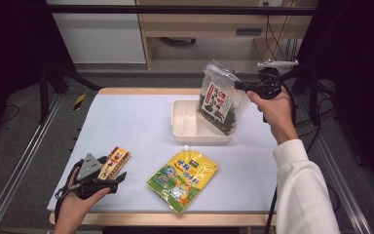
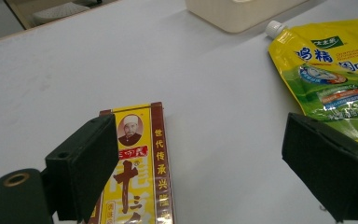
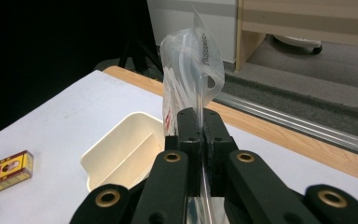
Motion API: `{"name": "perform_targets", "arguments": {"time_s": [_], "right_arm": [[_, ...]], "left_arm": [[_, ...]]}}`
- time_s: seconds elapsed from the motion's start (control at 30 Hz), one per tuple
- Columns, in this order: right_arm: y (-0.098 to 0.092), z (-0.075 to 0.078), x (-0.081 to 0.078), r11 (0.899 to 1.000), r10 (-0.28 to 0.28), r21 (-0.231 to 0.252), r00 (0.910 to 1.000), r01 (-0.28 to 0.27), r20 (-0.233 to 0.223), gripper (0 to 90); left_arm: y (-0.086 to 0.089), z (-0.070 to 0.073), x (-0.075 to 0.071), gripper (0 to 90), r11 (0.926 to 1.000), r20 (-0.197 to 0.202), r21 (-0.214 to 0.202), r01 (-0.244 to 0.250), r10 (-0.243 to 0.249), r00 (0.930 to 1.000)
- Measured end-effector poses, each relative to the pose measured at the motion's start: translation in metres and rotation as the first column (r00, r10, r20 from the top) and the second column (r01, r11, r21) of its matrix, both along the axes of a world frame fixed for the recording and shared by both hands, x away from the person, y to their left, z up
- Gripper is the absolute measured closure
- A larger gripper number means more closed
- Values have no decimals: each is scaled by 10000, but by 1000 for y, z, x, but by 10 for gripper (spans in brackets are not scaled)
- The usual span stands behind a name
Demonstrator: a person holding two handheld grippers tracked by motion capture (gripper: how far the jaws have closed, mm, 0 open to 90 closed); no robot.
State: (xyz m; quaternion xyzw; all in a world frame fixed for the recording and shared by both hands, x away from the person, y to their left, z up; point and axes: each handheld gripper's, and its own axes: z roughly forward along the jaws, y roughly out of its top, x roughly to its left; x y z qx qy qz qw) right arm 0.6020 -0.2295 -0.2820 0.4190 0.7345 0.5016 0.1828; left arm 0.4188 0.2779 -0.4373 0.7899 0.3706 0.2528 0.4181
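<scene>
My right gripper (image 1: 238, 86) is shut on the upper edge of a clear bag of dark dried seaweed (image 1: 219, 100) with a red and white label. The bag hangs over the right end of the cream plastic tray (image 1: 181, 132), its bottom inside the rim. In the right gripper view the jaws pinch the clear film of the seaweed bag (image 3: 193, 51) above the tray (image 3: 116, 144). My left gripper (image 1: 119, 179) rests open at the front left of the table. A yellow and brown spice box (image 2: 137, 163) lies beside its left jaw. A yellow and green spouted pouch (image 1: 184, 178) lies at the front centre.
The white table (image 1: 126, 122) has a wooden far edge. Metal rails run down both sides, with dark floor beyond. In the left gripper view the spouted pouch (image 2: 335, 74) lies at the upper right and the tray (image 2: 237, 14) stands at the top.
</scene>
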Motion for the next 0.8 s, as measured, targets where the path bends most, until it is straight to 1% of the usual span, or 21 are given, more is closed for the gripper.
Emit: {"name": "perform_targets", "arguments": {"time_s": [0.2,0.43,0.53,0.6,0.7,0.73,0.77,0.8], "right_arm": [[-4,-7,-1,10000,19,71,9999,-18,-103,885],[-5,-12,-3,10000,7,-21,9999,-7,-126,882],[-4,-13,-6,10000,59,-41,10000,-59,18,865],[-4,-13,-7,9999,-46,-94,10000,47,69,816],[-5,-13,-9,9996,-243,-121,9996,245,151,701],[-5,-13,-9,9996,-243,-121,9996,245,151,701],[-6,-11,-12,9995,-292,-86,9990,295,325,612],[-7,-11,-13,9994,-328,-108,9988,332,351,572]], "left_arm": [[-1,0,0,105,10000,-24,21,22,-22,10000],[-1,-1,0,105,10000,-33,23,34,-34,10000],[-1,-1,0,105,10000,-38,34,21,-21,10000],[-1,-1,0,104,10000,-30,51,23,-23,10000],[-2,-1,0,104,10000,-28,51,27,-27,10000],[-2,-1,0,104,10000,-33,49,29,-29,10000],[-2,-2,0,104,10000,-32,47,17,-16,10000],[-1,-2,1,103,10000,-48,79,21,-21,10000]]}}
